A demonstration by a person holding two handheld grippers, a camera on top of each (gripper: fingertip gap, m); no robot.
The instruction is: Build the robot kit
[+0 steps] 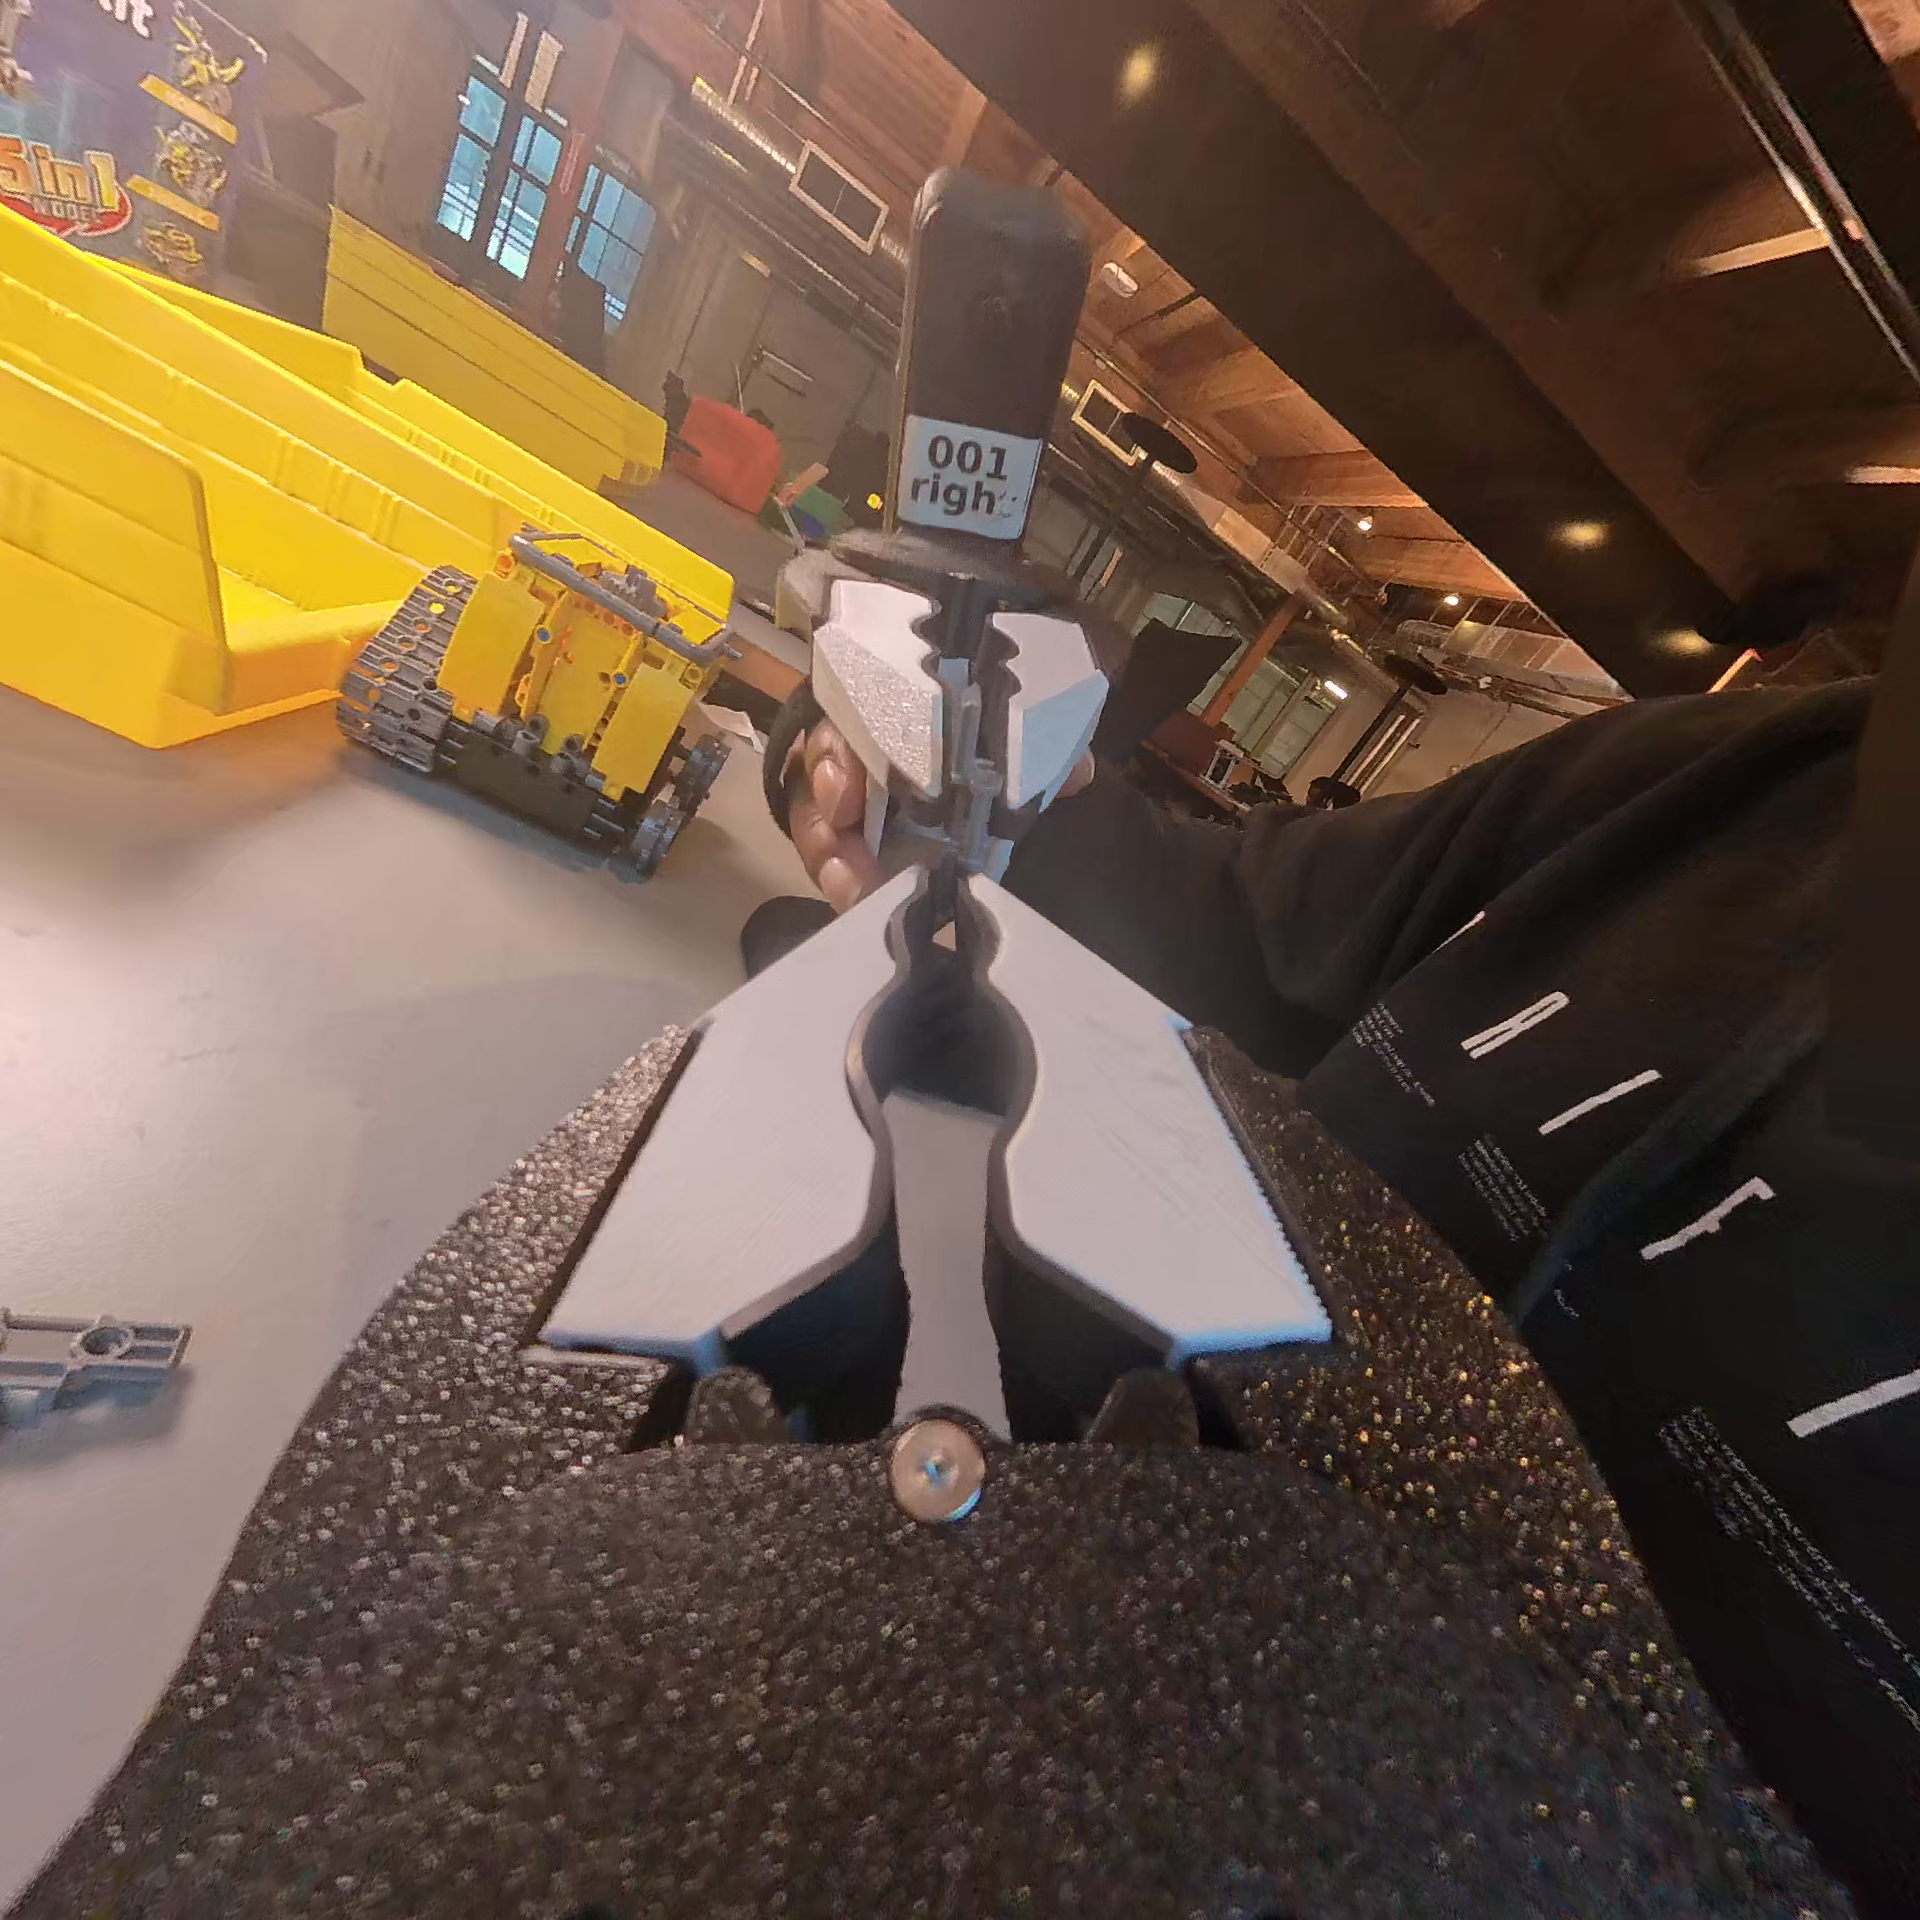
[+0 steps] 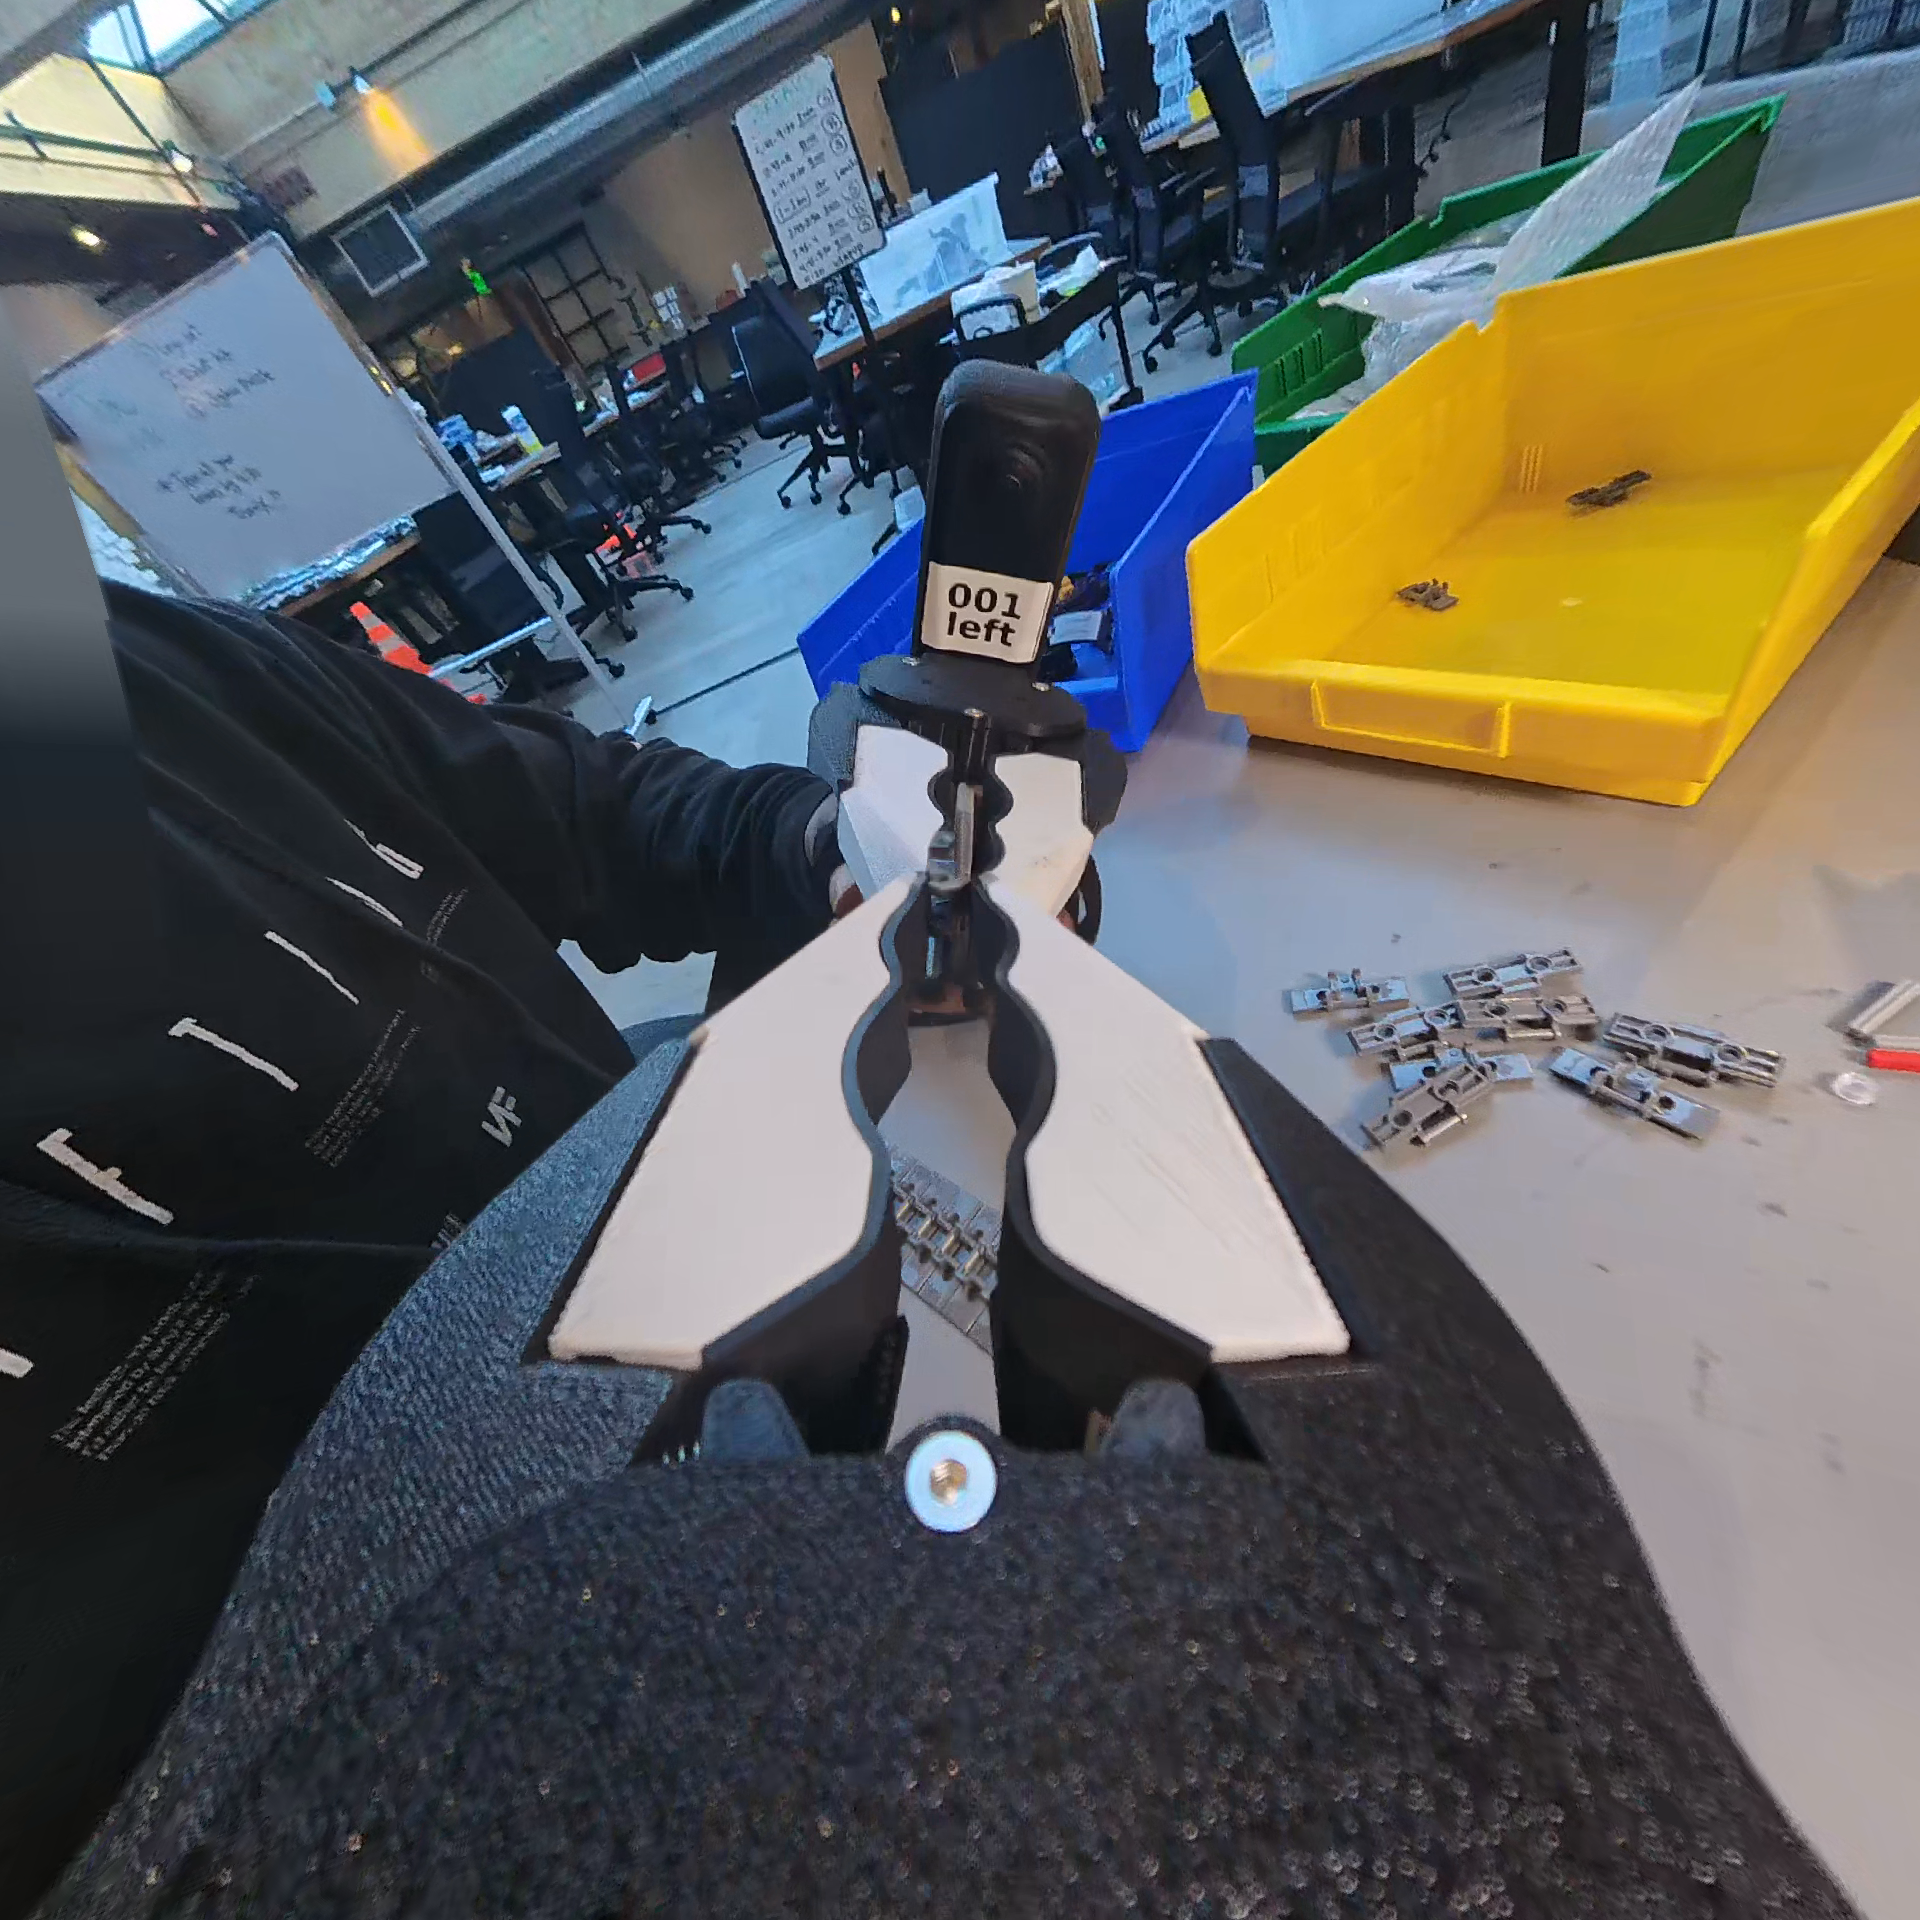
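Note:
My left gripper [image 1: 940, 899] and right gripper [image 2: 951, 896] face each other tip to tip above the grey table [image 2: 1558, 1351]. Both have their jaws closed. The right gripper [image 1: 961, 821] is shut on a grey track link [image 1: 968, 774], seen in the left wrist view. The left gripper [image 2: 961, 862] is shut on another grey track link [image 2: 948, 847], seen in the right wrist view. The two links touch where the tips meet. A strip of joined track links [image 2: 940, 1236] lies on the table under the right gripper.
A yellow tracked vehicle model [image 1: 540, 686] stands by stacked yellow bins [image 1: 156, 520]. One loose grey link [image 1: 88, 1361] lies at left. A pile of grey links [image 2: 1527, 1039] lies right of a yellow bin [image 2: 1351, 717]. A blue bin [image 2: 1174, 488] and a green bin [image 2: 1309, 353] stand behind. Left and right tips are no more than a few centimetres apart.

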